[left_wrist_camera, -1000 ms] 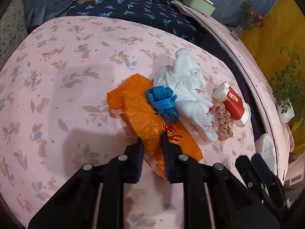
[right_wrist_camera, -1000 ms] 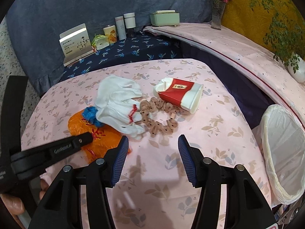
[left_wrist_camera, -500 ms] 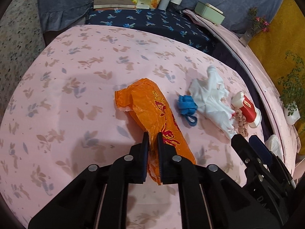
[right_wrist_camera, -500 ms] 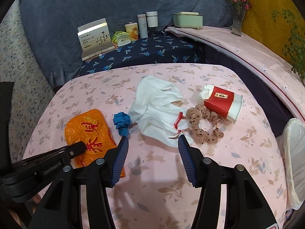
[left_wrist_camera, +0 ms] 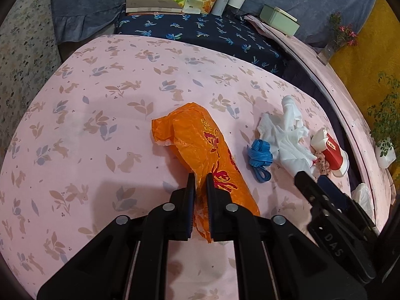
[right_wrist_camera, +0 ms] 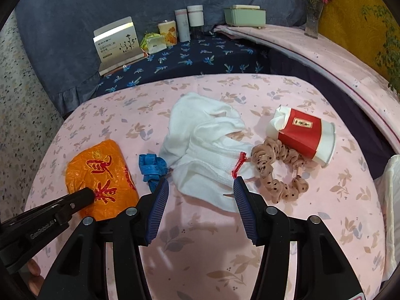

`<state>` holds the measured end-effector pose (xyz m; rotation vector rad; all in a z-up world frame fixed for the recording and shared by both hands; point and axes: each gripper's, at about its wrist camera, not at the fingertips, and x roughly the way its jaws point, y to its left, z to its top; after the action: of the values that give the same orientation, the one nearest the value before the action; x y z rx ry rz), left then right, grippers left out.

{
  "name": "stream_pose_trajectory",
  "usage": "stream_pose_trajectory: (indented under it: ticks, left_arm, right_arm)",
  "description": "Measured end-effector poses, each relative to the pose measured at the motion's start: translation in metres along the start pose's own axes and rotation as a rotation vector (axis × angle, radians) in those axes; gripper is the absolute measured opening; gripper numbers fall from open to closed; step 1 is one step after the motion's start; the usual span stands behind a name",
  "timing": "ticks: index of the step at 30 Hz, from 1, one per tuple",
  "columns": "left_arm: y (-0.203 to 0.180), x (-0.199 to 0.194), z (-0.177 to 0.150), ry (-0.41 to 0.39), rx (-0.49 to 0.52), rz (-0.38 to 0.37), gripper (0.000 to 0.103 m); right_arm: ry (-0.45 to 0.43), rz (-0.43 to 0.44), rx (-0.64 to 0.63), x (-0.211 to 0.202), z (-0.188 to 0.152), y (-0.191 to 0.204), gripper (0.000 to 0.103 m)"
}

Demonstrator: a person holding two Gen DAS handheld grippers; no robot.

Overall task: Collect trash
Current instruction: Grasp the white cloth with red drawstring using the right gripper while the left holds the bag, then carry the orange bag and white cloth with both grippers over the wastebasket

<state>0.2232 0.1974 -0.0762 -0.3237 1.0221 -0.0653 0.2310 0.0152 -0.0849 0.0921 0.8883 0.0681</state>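
Note:
My left gripper [left_wrist_camera: 200,182] is shut on the near end of a crumpled orange plastic bag [left_wrist_camera: 200,140] that lies on the pink rabbit-print cover [left_wrist_camera: 100,100]. In the right wrist view the same orange bag [right_wrist_camera: 100,170] lies at the left, with the left gripper [right_wrist_camera: 86,196] on it. My right gripper [right_wrist_camera: 200,187] stands open just above the near edge of a white cloth [right_wrist_camera: 205,145], with nothing between its fingers. A blue strap [right_wrist_camera: 151,166] lies between bag and cloth. To the right are a spotted scrunchie [right_wrist_camera: 277,172] and a tipped red-and-white paper cup [right_wrist_camera: 302,135].
A bin with a white liner [right_wrist_camera: 390,195] stands past the right edge of the cover. At the back, on a dark blue cloth, are a white box [right_wrist_camera: 117,42], bottles [right_wrist_camera: 188,22] and a green case [right_wrist_camera: 243,16]. A flower vase [right_wrist_camera: 312,22] stands far right.
The left gripper closed on the orange bag and pulled it left, away from the blue strap and the white cloth. The right gripper moved left, from before the scrunchie to before the cloth.

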Motion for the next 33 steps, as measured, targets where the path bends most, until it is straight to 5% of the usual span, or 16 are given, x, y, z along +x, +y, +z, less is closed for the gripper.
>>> stream_pose_trajectory:
  ticks: [3, 4, 6, 9, 16, 21, 29, 33]
  left_arm:
    - [-0.005, 0.002, -0.001, 0.003, 0.008, -0.005, 0.008]
    - [-0.006, 0.002, -0.001, 0.002, 0.012, -0.007, 0.008]
    - [-0.009, 0.001, -0.002, 0.0, 0.018, -0.01, 0.008]
    - [-0.013, -0.001, -0.003, -0.002, 0.021, -0.014, 0.008]
    - [-0.023, -0.013, -0.012, -0.007, 0.034, -0.017, 0.008]
    - [-0.025, -0.019, -0.012, -0.021, 0.034, -0.013, 0.008]
    - [-0.02, -0.014, 0.001, -0.03, 0.03, 0.002, 0.008]
    - [-0.019, -0.007, 0.002, -0.02, 0.029, 0.001, 0.008]
  right_arm:
    - [0.025, 0.002, -0.005, 0.011, -0.002, 0.001, 0.047]
    - [0.033, 0.005, -0.005, 0.014, -0.003, 0.0, 0.041]
    - [0.05, 0.018, 0.003, 0.017, -0.004, -0.003, 0.008]
    - [0.052, 0.033, 0.025, 0.013, -0.005, -0.009, 0.001]
    - [0.014, 0.041, 0.015, -0.011, -0.005, -0.014, 0.004]
    - [-0.004, 0.058, -0.001, -0.016, 0.003, -0.009, 0.04]
    - [0.053, 0.072, -0.039, 0.026, 0.014, 0.005, 0.04]
    - [0.062, 0.074, -0.04, 0.04, 0.006, 0.004, 0.03]
